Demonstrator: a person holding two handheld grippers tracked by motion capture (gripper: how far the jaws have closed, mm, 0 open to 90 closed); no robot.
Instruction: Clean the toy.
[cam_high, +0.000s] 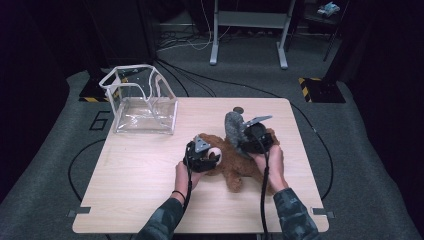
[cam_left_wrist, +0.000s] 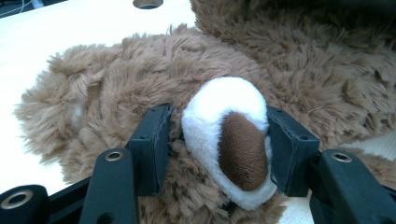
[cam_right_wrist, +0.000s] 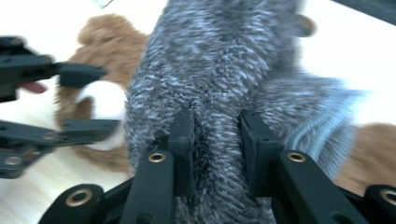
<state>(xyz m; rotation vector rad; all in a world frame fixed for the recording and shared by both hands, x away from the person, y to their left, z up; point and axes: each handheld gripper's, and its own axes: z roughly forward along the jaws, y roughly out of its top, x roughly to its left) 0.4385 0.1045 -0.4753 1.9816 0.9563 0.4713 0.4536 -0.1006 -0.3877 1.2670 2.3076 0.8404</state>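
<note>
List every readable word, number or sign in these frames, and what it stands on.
"6": a large numeral on the grey floor mat, left of the table.
Black-and-yellow hazard stripes, no text: on two floor blocks.
Nothing legible on the clear bag or the plush toys.

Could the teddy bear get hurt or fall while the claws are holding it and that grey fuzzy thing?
Maybe. The left gripper pinches only the brown teddy bear by its white snout, so a pull could strain the stitching or slip off. The right gripper squeezes just a fold of the grey fuzzy cloth, whose fluffy pile might slide out. Tugging the cloth could also drag the bear toward the table edge.
</note>
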